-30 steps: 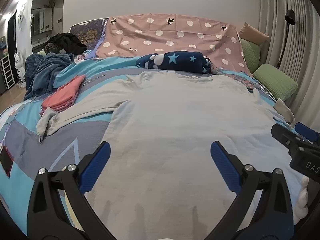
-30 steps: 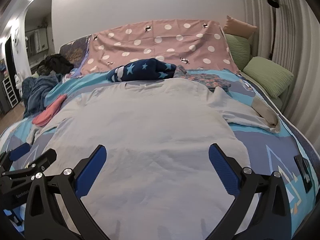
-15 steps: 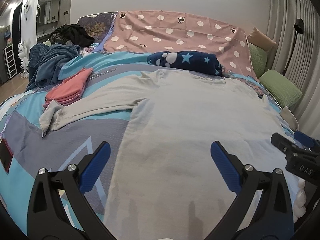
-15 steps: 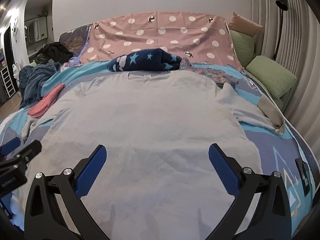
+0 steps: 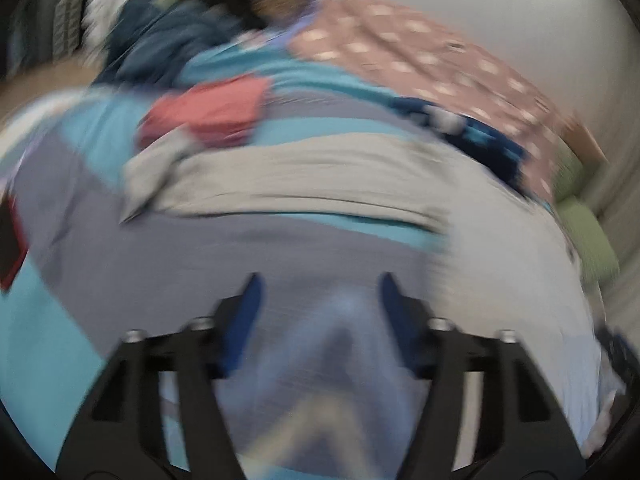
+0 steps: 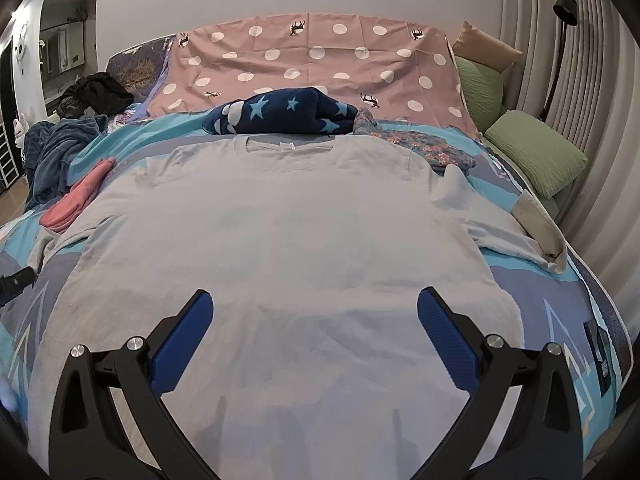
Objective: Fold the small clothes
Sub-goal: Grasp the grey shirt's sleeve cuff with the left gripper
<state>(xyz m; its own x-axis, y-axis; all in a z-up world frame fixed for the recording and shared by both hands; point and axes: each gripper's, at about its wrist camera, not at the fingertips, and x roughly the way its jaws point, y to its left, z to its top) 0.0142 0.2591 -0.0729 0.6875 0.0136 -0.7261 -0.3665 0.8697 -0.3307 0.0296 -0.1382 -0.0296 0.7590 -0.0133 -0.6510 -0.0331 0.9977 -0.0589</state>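
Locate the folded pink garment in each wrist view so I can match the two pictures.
Left wrist: the folded pink garment lies upper left of centre, blurred, just above the grey shirt's sleeve.
Right wrist: the garment sits at the far left edge, beside the shirt's left shoulder.
Shared landmark: the navy star blanket before the pink dotted sheet.

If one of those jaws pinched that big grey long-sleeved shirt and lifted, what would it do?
The grey long-sleeved shirt would probably droop limply: it lies flat and follows the bedspread. It looks light, thin cloth. Its sleeve, already rumpled, would likely trail behind.
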